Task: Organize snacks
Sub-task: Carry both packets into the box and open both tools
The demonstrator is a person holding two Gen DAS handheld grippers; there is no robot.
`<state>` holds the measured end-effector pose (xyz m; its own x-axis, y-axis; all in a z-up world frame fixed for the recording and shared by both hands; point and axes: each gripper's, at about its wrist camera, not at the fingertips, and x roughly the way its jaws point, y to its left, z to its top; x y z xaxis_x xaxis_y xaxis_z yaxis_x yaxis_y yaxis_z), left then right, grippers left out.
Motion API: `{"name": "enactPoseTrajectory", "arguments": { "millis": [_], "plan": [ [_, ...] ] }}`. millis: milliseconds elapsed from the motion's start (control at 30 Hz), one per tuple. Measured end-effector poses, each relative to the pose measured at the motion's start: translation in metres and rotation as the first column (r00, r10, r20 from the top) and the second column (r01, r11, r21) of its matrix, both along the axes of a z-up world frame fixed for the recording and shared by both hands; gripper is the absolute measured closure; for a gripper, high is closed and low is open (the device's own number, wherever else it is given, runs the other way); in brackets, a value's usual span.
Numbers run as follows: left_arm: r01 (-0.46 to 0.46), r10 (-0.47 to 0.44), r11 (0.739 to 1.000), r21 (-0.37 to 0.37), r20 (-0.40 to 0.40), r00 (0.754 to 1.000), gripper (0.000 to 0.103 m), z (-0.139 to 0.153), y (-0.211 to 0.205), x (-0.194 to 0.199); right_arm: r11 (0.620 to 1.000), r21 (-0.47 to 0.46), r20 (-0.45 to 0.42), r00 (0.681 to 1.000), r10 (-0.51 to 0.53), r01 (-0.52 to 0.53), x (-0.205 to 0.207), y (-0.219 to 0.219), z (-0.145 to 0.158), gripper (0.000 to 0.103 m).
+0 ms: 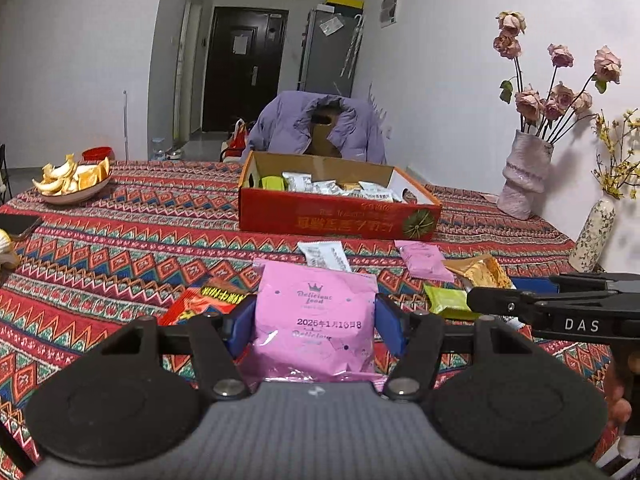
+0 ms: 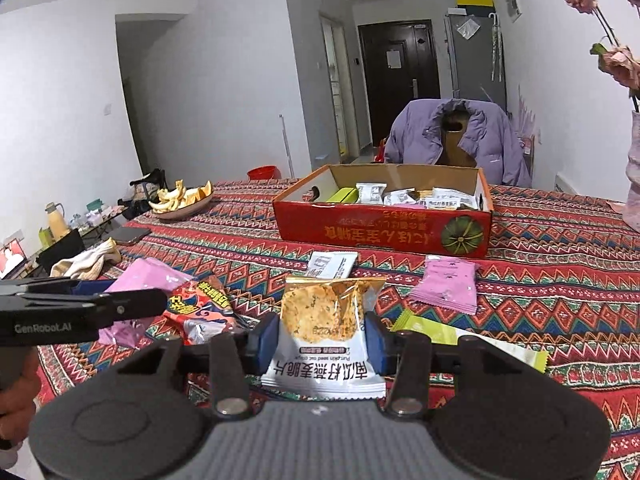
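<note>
Left wrist: left tongs clamp pink snack pack; right tongs clamp cracker packet, red box ahead on counter.

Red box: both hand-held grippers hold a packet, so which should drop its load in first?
Probably right. The right hand-held gripper grips the cracker packet with the red box dead ahead. The left hand-held gripper, holding the pink packet, sees it slightly rightward. The difference is small.

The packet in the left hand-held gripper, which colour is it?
Pink packet, seen best in the left wrist view.
</note>
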<state>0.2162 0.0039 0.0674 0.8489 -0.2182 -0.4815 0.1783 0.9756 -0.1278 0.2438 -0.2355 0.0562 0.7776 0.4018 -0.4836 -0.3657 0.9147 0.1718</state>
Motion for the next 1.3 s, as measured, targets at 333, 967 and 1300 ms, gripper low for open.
{"name": "enactPoseTrajectory", "arguments": {
  "millis": [333,967,1300],
  "plan": [
    [0.036,-0.035,0.999,-0.004,0.096,0.995,0.040,0.044,-0.002,0.098,0.999,0.016,0.050,0.997,0.051,-0.052,0.086,-0.006,0.031,0.059],
    [-0.069,0.054,0.995,-0.069,-0.191,0.980,0.040,-0.022,0.009,0.366,0.986,0.164,-0.253,0.966,0.054,-0.012,0.365,0.033,-0.037,0.058],
    [-0.041,0.026,0.996,-0.085,-0.174,0.984,0.026,-0.018,0.012,0.361,0.986,0.154,-0.282,0.954,0.102,-0.060,0.362,0.050,-0.048,0.052]
  ]
}}
